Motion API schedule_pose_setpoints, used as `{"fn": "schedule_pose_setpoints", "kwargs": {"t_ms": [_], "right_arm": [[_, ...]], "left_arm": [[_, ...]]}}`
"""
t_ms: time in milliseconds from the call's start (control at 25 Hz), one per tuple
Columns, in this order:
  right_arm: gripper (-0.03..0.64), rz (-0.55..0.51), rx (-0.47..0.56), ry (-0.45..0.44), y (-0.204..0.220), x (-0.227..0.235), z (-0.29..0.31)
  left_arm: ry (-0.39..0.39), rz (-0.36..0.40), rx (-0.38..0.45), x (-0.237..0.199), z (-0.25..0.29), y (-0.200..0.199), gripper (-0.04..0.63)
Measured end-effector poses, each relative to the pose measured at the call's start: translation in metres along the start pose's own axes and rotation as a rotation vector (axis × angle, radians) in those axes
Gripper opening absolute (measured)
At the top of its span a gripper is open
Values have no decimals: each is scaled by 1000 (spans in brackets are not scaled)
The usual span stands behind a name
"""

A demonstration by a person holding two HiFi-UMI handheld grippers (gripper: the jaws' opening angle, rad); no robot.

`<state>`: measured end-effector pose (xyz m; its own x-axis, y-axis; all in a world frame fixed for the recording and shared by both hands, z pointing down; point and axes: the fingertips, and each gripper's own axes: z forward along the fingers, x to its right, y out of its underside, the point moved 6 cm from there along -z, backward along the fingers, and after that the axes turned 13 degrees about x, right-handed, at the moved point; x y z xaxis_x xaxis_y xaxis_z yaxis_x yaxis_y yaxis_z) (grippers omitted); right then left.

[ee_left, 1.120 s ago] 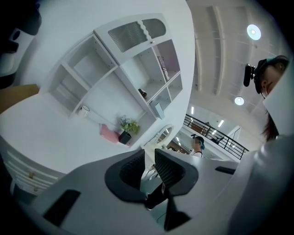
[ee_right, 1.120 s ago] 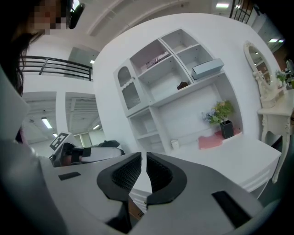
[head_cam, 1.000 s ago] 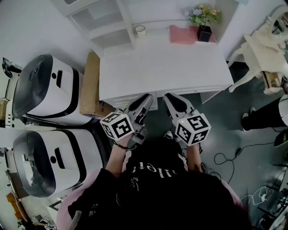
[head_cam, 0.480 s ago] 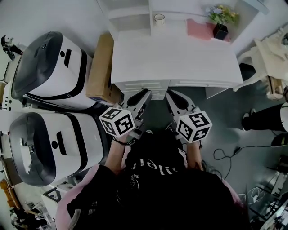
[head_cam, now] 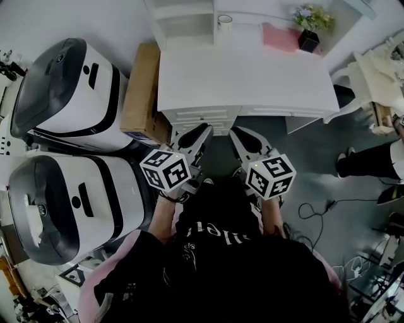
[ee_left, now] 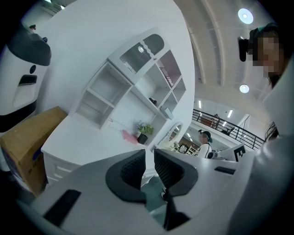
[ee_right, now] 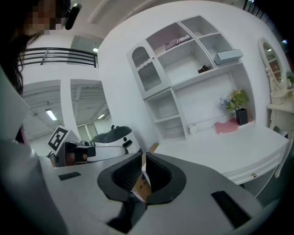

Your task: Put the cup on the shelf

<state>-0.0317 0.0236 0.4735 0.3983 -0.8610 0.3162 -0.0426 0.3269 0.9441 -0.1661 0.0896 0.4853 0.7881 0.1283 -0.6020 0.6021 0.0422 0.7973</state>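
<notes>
Cup (head_cam: pixel 225 23) upright at rear of white worktop (head_cam: pixel 246 76), beside shelf unit (head_cam: pixel 183 19), cardboard box (head_cam: pixel 142 91) against worktop's L edge, left gripper (head_cam: pixel 204 129) & right gripper (head_cam: pixel 235 132) near front edge over dark floor (head_cam: pixel 218 155), both jaws closed, nothing held.

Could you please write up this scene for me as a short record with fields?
cup: upright at the back of the desk, by the shelf unit, not on a shelf
desk: white, top mostly bare
shelf unit: white, along the desk's back
pink cloth: flat on the desk, beside the potted flowers
potted flowers: black pot, back right of the desk
cardboard box: against the desk's left side
left gripper: shut, empty, short of the desk
right gripper: shut, empty, short of the desk
</notes>
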Motion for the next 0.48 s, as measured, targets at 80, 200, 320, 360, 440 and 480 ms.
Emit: {"fn": "schedule_pose_setpoints", "kwargs": {"t_ms": [80,200,320,360,440,480], "right_arm": [[61,-3,-7,-3,2,-4,1],[61,-7,-12,-10,3,-8,4],[61,-12,-17,-16,3,-11,6],[61,-13,-19,-18,3,-12,6],[61,-16,-24,-19,3,-13,7],[61,-18,-26,-20,3,-13,7]], "left_arm": [[2,-3,2,0,-3,0,71],[2,-1,7,-1,-8,-3,71],[-5,7,16,-2,-12,-6,71],[-9,8,20,-3,-13,-7,71],[-16,11,25,-4,-15,-9,71],[-20,12,28,-4,-16,-10,71]]}}
